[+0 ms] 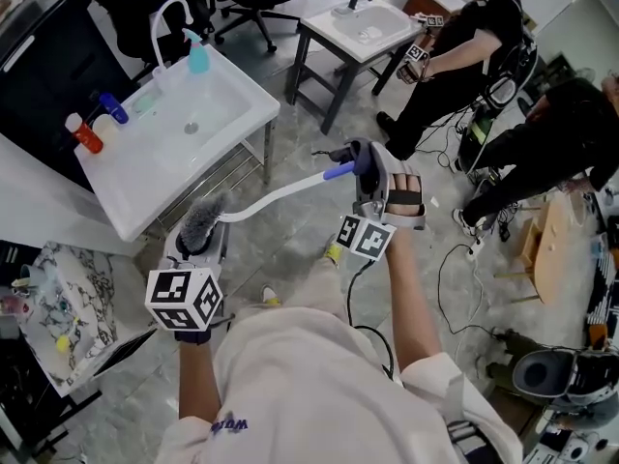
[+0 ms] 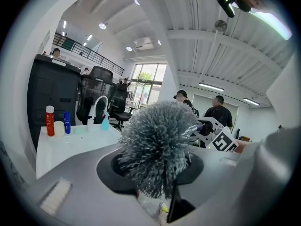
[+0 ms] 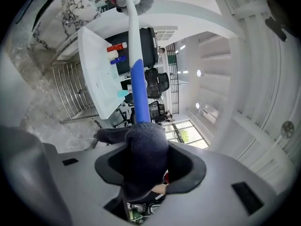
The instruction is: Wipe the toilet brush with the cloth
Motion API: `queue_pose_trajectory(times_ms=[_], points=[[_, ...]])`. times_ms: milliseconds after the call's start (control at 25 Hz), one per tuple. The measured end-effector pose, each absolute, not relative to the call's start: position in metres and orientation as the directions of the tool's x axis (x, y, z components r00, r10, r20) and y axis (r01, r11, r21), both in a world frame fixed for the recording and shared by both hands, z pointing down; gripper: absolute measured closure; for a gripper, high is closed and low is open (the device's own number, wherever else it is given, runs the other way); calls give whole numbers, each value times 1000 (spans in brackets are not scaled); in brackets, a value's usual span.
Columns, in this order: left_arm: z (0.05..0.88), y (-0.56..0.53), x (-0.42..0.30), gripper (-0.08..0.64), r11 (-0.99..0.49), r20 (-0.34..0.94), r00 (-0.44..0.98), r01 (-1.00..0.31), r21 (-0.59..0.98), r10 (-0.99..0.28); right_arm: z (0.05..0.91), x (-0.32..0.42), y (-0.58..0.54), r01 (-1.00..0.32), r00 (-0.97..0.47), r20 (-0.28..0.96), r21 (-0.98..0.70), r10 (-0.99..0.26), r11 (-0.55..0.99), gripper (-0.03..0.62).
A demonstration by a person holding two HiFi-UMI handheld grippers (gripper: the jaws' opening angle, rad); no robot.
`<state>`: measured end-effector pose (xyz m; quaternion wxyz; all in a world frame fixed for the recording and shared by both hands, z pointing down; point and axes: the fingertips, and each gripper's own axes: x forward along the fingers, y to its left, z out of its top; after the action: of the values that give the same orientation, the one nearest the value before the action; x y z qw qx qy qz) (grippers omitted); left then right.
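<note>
Head view: toilet brush (image 1: 276,197) is held up in the air between both claws, over the floor just in front of the white sink (image 1: 259,104). Left claw (image 1: 196,247) is clamped at the bristle end w/ the grey bristle head (image 1: 201,224) sticking out past its jaws. Right claw (image 1: 360,170) is closed on the dark cloth (image 3: 146,154), which is bunched round the blue handle (image 3: 137,91). Step in hand looks like the wipe itself, at the handle end; white shaft btwn cloth and bristles is bare. Next move prob calls for left claw to keep the brush steady while right slides the cloth along the shaft toward the bristles, grip firm enough to rub but not so tight it drags the brush out of line
</note>
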<state>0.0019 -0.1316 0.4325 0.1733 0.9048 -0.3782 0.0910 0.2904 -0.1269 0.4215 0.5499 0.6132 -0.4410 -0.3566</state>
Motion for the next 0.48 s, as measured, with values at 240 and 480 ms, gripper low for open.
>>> queue_pose_trajectory(times_ms=[240, 480], points=[[428, -131, 4, 413, -659, 287, 698, -715, 234, -656, 418, 283, -126, -179, 346, 46, 984, -937, -18, 410], [430, -132, 0, 416, -648, 292, 687, -726, 231, -665, 423, 265, -126, -204, 322, 60, 979, -945, -7, 410]])
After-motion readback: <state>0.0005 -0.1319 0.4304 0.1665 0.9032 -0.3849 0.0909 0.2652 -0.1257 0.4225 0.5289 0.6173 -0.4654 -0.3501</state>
